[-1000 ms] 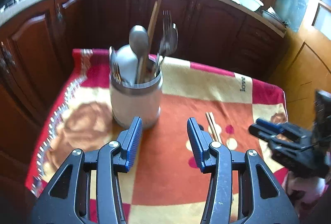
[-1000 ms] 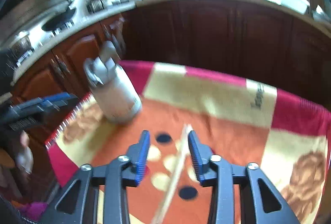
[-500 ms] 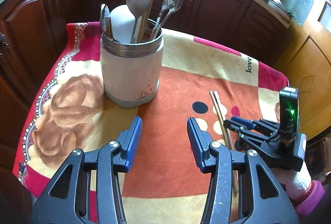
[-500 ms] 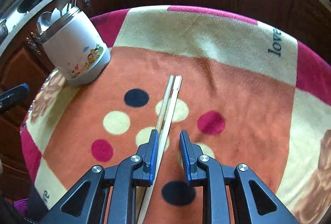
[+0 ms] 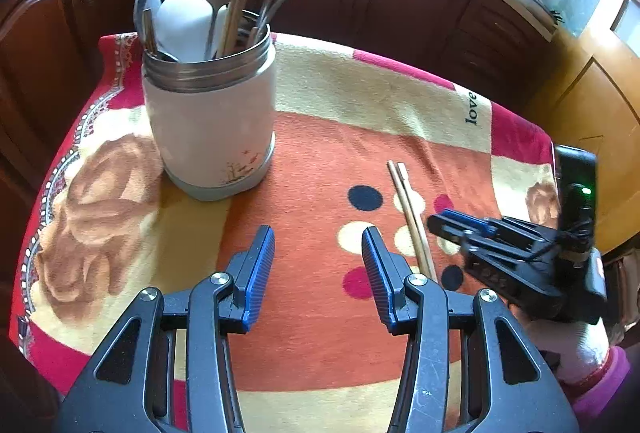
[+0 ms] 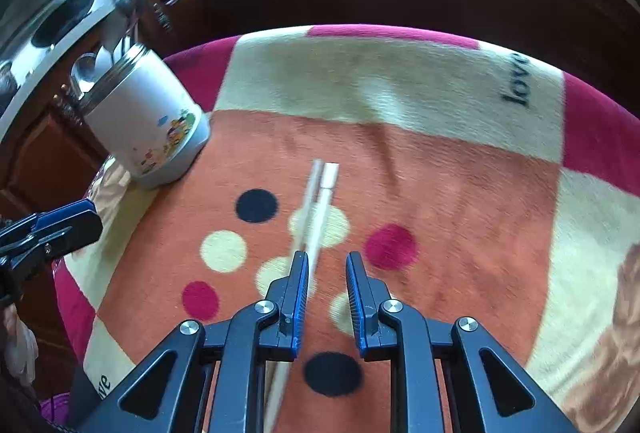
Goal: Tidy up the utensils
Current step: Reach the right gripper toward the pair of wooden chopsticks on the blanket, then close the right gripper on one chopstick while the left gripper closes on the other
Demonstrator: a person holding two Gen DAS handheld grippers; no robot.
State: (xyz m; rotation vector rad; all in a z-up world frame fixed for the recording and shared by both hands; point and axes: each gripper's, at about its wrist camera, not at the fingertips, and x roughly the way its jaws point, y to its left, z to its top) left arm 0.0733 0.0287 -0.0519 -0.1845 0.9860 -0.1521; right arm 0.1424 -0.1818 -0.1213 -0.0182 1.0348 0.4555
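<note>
- The patterned blanket (image 6: pixel 400 81) is filling more of both views than a second ago.
- The white utensil holder (image 5: pixel 212 129) is standing upright, looming closer, crammed with spoons.
- The left gripper (image 5: pixel 318 269) is hovering wide open, empty.
- The right gripper (image 6: pixel 327 293), narrower than before, is straddling the pale chopsticks (image 6: pixel 316 209) lying together on the blanket, the pads not yet pressing them.

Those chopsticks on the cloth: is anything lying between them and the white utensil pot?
Nothing visible does. Only bare patterned cloth lies between the chopsticks and the utensil pot. The pot already holds spoons and other utensils, with some room among them.
</note>
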